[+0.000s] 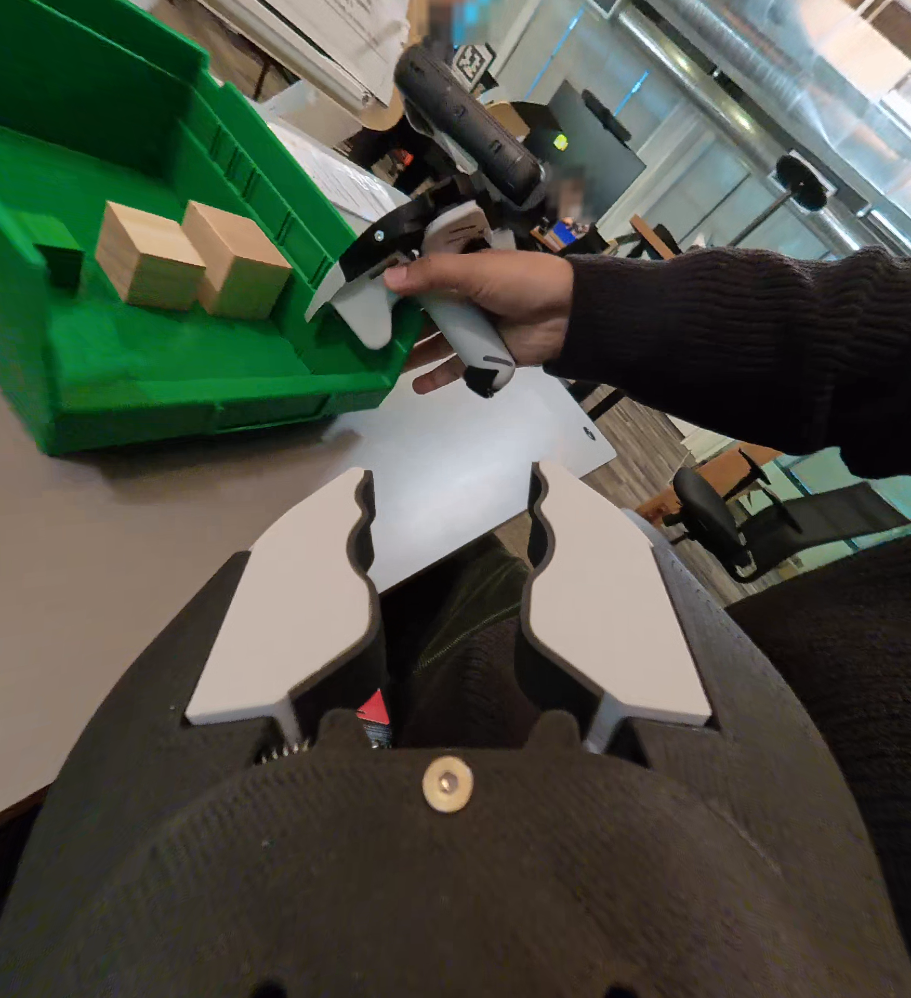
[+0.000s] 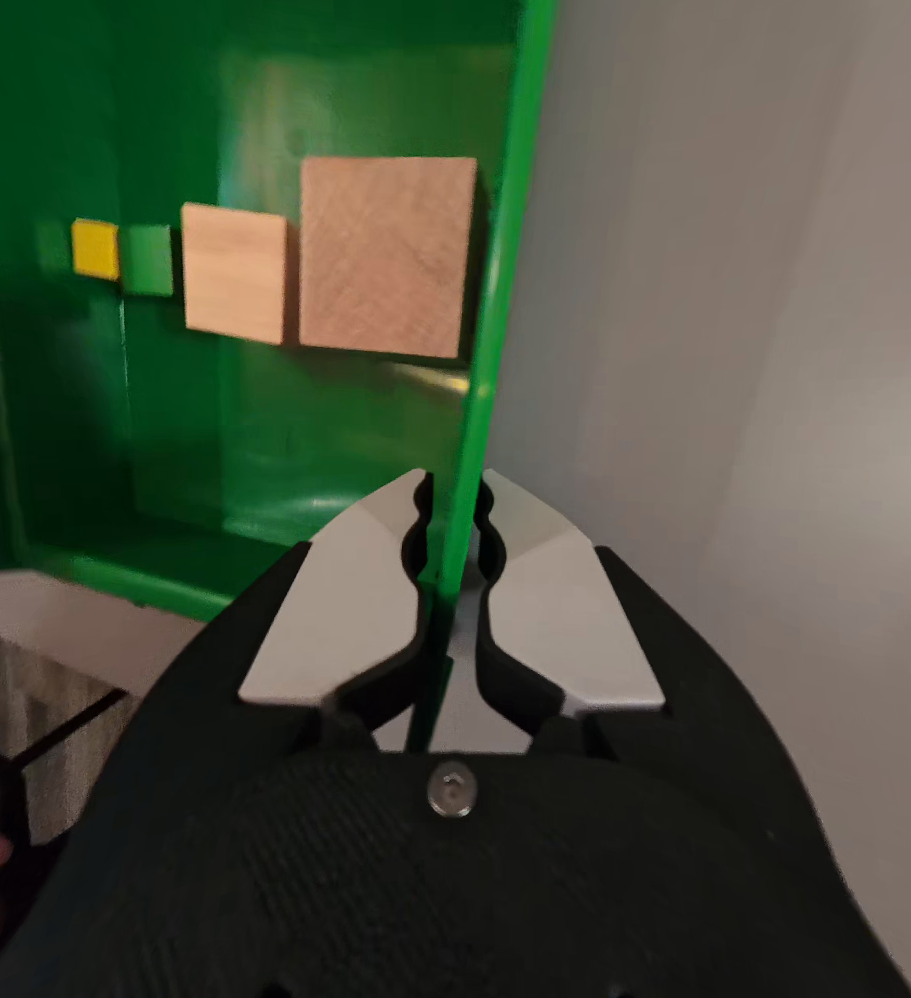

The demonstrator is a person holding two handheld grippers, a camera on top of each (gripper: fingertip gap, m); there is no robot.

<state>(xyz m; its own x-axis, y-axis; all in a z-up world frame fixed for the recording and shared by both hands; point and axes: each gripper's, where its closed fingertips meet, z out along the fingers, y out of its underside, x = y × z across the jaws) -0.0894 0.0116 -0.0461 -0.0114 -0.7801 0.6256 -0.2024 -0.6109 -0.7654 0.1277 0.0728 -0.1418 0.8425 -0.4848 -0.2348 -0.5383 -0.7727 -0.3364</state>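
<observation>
While the left gripper (image 1: pixel 450 518) hangs spread and empty over the grey table (image 1: pixel 118 540), the right gripper (image 2: pixel 453 486) pinches the green bin (image 2: pixel 496 324) wall, with two wooden blocks (image 2: pixel 383 256) inside at eleven o'clock.

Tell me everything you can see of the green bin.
The green bin looks like glossy moulded plastic, open-topped, with ribbed side walls, resting on the pale table. Inside sit two wooden blocks side by side, plus a small green cube and a yellow cube. The right gripper straddles its side wall, jaws nearly closed on it.
</observation>
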